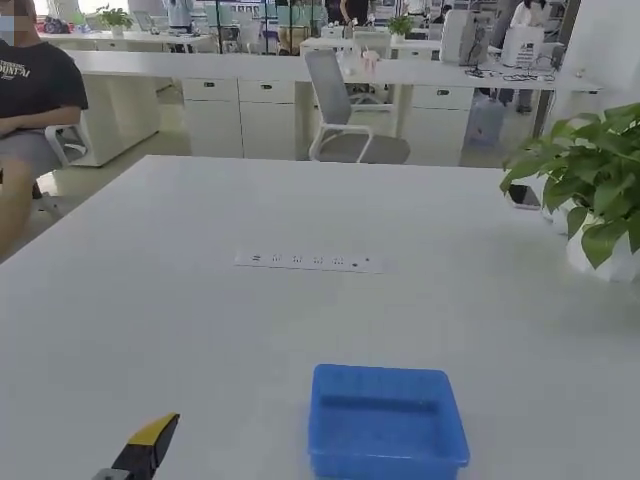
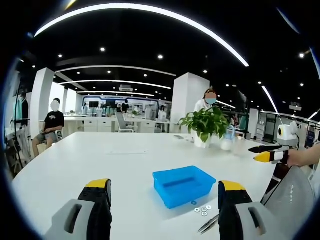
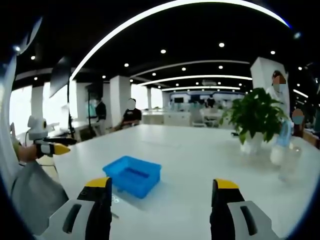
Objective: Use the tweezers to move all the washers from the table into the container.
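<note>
A blue container sits on the white table near its front edge. In the left gripper view, several small washers lie on the table just in front of the container, and metal tweezers lie beside them. My left gripper is open and empty, a short way back from the container. My right gripper is also open and empty, with the container ahead to its left. The right gripper hangs off to the side in the left gripper view. A yellow-tipped gripper finger shows at the bottom left of the head view.
A white power strip lies mid-table. A potted plant stands at the right edge, with a phone beside it. A person sits beyond the table's far left corner. An office chair and desks stand behind.
</note>
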Motion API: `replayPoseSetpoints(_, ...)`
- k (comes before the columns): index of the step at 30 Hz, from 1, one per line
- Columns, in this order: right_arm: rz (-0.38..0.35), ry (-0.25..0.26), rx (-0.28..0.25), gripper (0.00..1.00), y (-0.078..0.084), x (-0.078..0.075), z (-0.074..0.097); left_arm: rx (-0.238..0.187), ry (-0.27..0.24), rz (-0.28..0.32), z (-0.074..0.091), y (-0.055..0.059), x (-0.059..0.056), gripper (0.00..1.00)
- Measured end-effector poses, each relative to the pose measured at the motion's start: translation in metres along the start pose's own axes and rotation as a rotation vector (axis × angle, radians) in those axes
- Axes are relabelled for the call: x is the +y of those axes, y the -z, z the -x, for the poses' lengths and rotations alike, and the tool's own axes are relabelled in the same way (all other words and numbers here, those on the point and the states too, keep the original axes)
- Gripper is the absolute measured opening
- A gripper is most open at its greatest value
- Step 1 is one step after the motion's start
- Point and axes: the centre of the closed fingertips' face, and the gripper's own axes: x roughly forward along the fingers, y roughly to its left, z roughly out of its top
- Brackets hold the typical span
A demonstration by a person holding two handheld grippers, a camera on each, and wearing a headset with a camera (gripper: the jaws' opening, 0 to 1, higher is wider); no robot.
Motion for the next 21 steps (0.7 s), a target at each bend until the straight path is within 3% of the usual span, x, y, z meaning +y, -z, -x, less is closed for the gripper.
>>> replayPoseSetpoints(21,0.006,0.004,-0.002,0.81,-0.0011,-0.0002,0.0001,0.012,0.002,-0.013,-0.0005,0.0017,-0.0004,0.89)
